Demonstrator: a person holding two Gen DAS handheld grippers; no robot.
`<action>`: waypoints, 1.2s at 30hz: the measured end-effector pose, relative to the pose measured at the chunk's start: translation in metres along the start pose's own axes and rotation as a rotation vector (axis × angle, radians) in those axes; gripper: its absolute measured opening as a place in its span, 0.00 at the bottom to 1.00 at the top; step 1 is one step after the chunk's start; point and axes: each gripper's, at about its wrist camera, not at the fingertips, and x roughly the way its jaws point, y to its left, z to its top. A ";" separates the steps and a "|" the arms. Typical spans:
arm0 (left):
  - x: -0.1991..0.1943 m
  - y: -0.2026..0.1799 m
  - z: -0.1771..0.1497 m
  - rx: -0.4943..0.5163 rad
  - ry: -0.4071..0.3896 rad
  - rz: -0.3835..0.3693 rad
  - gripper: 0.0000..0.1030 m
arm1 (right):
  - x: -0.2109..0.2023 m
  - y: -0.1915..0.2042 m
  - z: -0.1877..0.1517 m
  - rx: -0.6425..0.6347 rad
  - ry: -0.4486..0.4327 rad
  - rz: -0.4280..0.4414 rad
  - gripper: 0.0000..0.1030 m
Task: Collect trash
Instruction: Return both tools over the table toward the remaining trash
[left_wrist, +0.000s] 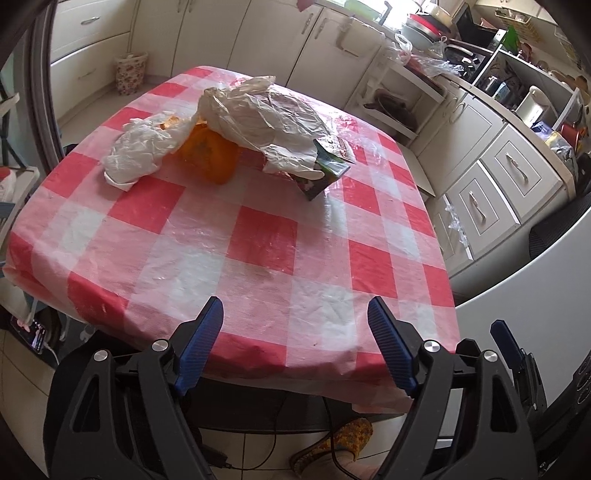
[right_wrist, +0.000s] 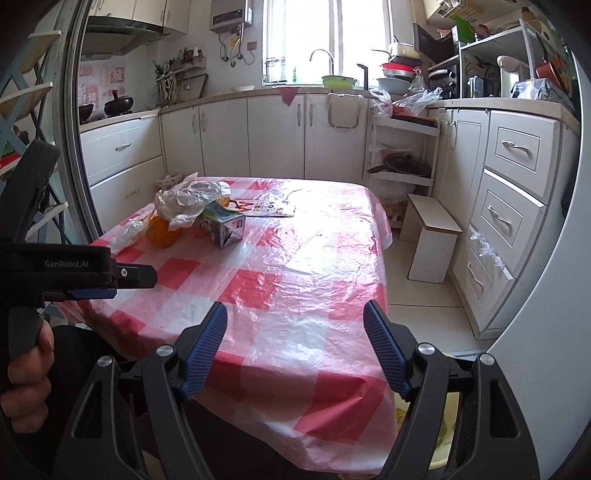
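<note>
Nearest, above the near edge of the table (left_wrist: 258, 240): left gripper (left_wrist: 295, 321), jaws spread wide, nothing between the blue pads (left_wrist: 201, 343). Alongside, over the same edge: right gripper (right_wrist: 295, 325), jaws likewise wide and empty. At the left rim of the right wrist view: the left gripper from the side, a hand (right_wrist: 26, 373) wrapped round its handle. Below the fingers: red-and-white checked tablecloth (left_wrist: 140, 210) under a clear, wrinkled plastic sheet. Farther on, toward the far left part of the table, well apart from both grippers: a heap of trash. Within the heap: a crumpled white plastic bag (left_wrist: 142, 147) at the left, an orange bag (left_wrist: 214, 155) touching it at the middle, a large pale crinkled bag (left_wrist: 258, 114) draped over the top, and a printed carton (left_wrist: 325, 166) lying on its side at the right, partly under that bag. Past the heap, flat on the cloth: a printed plastic bag (right_wrist: 271, 206). Beyond the table: cream cabinets (right_wrist: 273, 133), a small white stool (right_wrist: 432, 240) on the floor at the right, a sink tap (right_wrist: 321, 55) under the window.
</note>
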 end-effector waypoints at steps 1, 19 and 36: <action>0.000 -0.001 0.000 0.003 -0.002 0.003 0.75 | 0.001 0.000 0.000 -0.002 0.002 0.001 0.72; -0.006 -0.012 -0.005 0.070 -0.028 0.059 0.80 | -0.001 0.002 0.001 -0.018 -0.009 -0.003 0.80; -0.004 -0.007 -0.005 0.061 -0.021 0.071 0.81 | 0.002 0.004 -0.001 -0.032 -0.003 0.002 0.82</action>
